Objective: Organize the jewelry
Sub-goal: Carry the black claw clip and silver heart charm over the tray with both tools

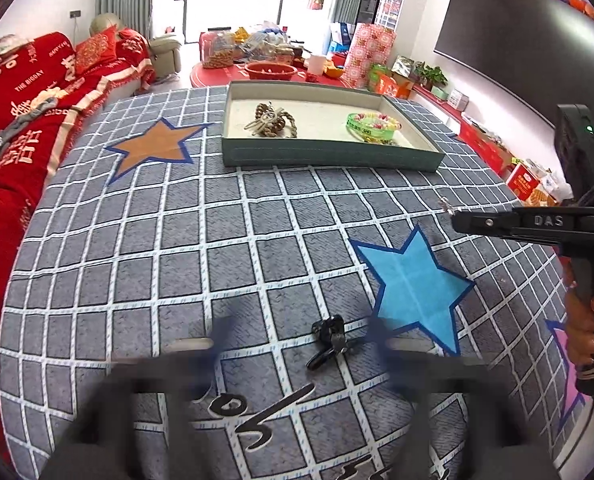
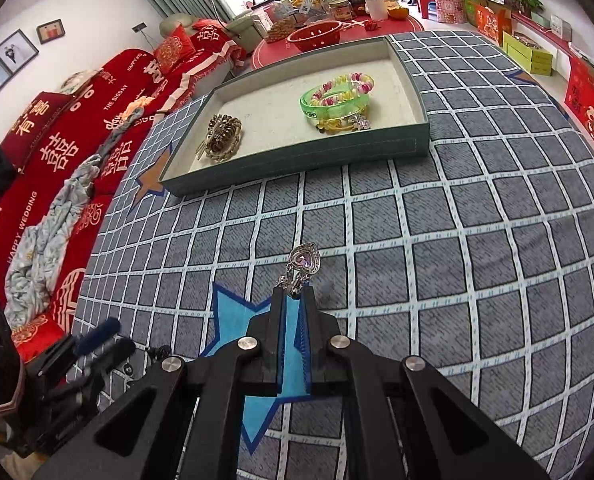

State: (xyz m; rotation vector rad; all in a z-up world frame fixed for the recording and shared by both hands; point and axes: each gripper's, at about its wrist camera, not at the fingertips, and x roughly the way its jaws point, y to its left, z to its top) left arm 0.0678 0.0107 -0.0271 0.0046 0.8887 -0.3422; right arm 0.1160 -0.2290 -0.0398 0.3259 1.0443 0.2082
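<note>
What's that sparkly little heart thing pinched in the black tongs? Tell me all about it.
The heart pendant is silvery metal with a pale purple heart stone rimmed by tiny sparkling stones. Small clasp links hang from it, pinched by the right gripper. It is held in the air above the checked cloth, touching nothing else.

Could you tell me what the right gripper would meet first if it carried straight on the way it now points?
Probably the tray's near wall: the right gripper, shut on the heart pendant, points across bare checked cloth toward it, though height is unclear.
</note>
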